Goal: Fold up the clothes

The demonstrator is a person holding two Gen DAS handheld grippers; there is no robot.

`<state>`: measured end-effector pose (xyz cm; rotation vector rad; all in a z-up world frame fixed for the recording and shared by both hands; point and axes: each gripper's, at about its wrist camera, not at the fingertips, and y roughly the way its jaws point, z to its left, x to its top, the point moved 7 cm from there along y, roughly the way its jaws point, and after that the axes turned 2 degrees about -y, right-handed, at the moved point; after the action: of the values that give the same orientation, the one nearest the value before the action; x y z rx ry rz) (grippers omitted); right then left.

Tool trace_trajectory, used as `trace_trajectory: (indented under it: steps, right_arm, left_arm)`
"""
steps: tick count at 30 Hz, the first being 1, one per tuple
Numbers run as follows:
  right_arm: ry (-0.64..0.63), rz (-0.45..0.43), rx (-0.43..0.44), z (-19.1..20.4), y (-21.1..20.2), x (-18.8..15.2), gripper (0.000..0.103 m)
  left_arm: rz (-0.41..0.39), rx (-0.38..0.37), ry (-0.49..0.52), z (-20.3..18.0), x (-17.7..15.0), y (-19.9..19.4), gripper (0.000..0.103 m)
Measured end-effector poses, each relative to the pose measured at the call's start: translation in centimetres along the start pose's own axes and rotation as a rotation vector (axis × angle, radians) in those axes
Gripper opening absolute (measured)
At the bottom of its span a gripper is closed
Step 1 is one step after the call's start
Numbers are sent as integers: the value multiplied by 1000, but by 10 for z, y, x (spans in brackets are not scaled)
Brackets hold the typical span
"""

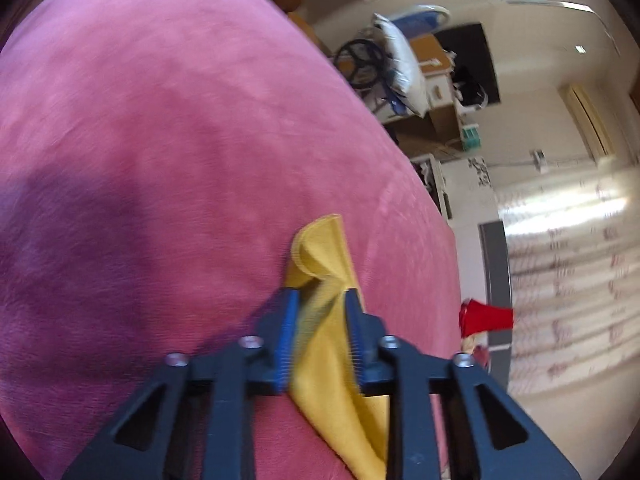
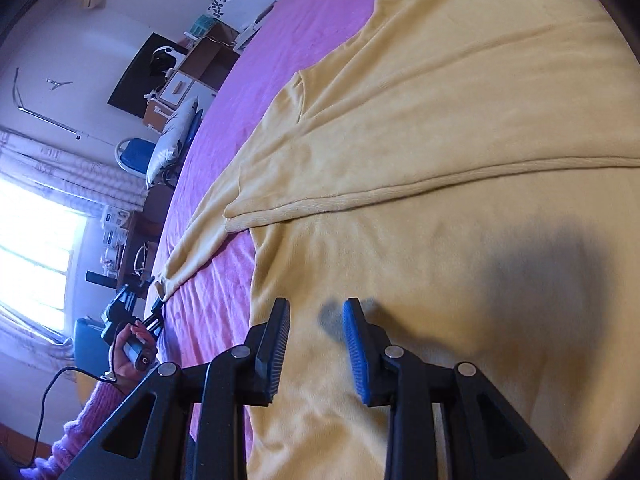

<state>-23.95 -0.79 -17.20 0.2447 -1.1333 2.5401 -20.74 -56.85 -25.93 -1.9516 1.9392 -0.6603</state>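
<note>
- Right now my left gripper [image 1: 320, 300] is clenched on a bunched corner of the yellow garment [image 1: 336, 364]; the cloth runs up between the two blue pads [image 1: 286, 344], and a curled hemmed tip pokes out just past the fingertips.
- Below those jaws the same cloth hangs back toward the camera in a twisted fold.
- Under and ahead of the left jaws I see only the pink bedcover [image 1: 160, 160], with a dark shadow to their left.
- To the right of the left jaws, beyond the bed's edge, a red cloth [image 1: 486, 316] shows, blurred.
- My right gripper [image 2: 316, 312] is released: its ribbed blue fingers [image 2: 358, 360] stand apart with nothing pinched, hovering above the garment.
- In the right wrist view the yellow garment [image 2: 440, 140] lies spread on the purple-looking bedcover [image 2: 224, 248], filling everything ahead and to the right of the jaws; a ribbed hem crosses it ahead of the fingertips.
- A sleeve [image 2: 188, 256] trails left of the right jaws, its cuff meeting the left gripper [image 2: 158, 304], though I cannot see the grip itself from this side.
- A hand [image 2: 130, 350] in a pink knitted sleeve [image 2: 88, 416] holds that tool's handle, with a black cable hanging below it.
</note>
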Motion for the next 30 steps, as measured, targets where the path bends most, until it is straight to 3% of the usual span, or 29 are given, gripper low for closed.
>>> trace_trajectory:
  steps: [6,9,10,13,17,20,24,27,30]
  right_arm:
    - [-12,-9,25,6,-8,-3,29]
    - [-23,-32,23,8,-16,-2,29]
    - [-27,-41,19,8,-20,-1,29]
    - [1,-66,28,1,-30,3,29]
    - [60,-95,51,-12,-41,8,29]
    - [95,-111,72,-21,-49,7,29]
    - [138,-140,109,-34,-68,5,29]
    - [163,-167,126,-49,-87,2,29]
    - [211,-212,126,-73,-109,-1,29]
  left_arm:
    - [-16,-42,-122,17,3,-5,6]
    - [-28,-165,-210,6,3,-14,5]
    - [-46,-241,-251,-6,4,-20,5]
    - [-42,-410,-228,-63,-3,-35,5]
    - [66,-599,-51,-177,-40,-52,5]
    - [180,-711,107,-268,-93,-60,5]
    - [354,-790,328,-370,-203,-62,5]
    - [467,-779,485,-409,-289,-52,6]
    - [575,-718,645,-414,-393,-31,6]
